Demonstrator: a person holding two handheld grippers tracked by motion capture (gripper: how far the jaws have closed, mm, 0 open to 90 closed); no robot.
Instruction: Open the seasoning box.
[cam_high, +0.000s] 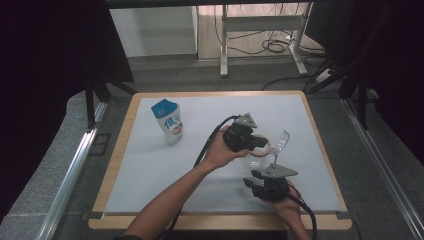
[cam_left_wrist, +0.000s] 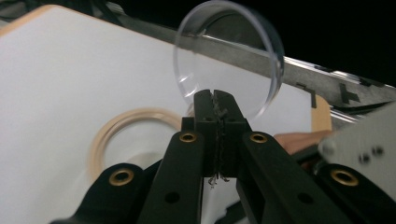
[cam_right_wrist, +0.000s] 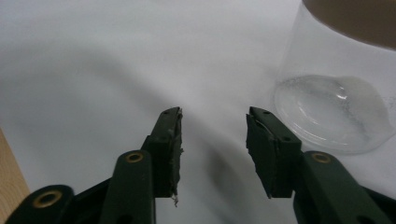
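Right claw (cam_high: 256, 184) nearest, low on the surface (cam_high: 150, 165), held in the person's right hand (cam_high: 285, 200) at the near edge. Jaws stand apart, nothing between them; the right gripper view shows bare white surface in the gap. Fingers (cam_right_wrist: 168, 140) have worn pads. Jar (cam_right_wrist: 336, 93) sits just beyond and to the right of that claw in its own view: clear wall, clear base touching the surface, tan rim band at top. Claw and jar apart, not touching.

Next out, jar (cam_high: 257, 152) in the high view stands upright between the two claws, mouth open, tan ring (cam_left_wrist: 135, 135) round the mouth seen from above in the left gripper view.

Left claw (cam_high: 265, 144) is over the jar, held in the left hand (cam_high: 220, 150), forearm coming in from the bottom edge. Jaws closed tight on the edge of the lid (cam_left_wrist: 229, 56): clear round disc with a shallow rim, pinched at its lower edge, tilted, standing up above the jar and off it. In the high view the lid (cam_high: 281, 142) rises to the right of the left claw, just above the jar mouth, not touching it as far as I can tell.

Farther, pouch (cam_high: 168, 121), blue and white, stands upright at far left of the surface, well apart from both claws.
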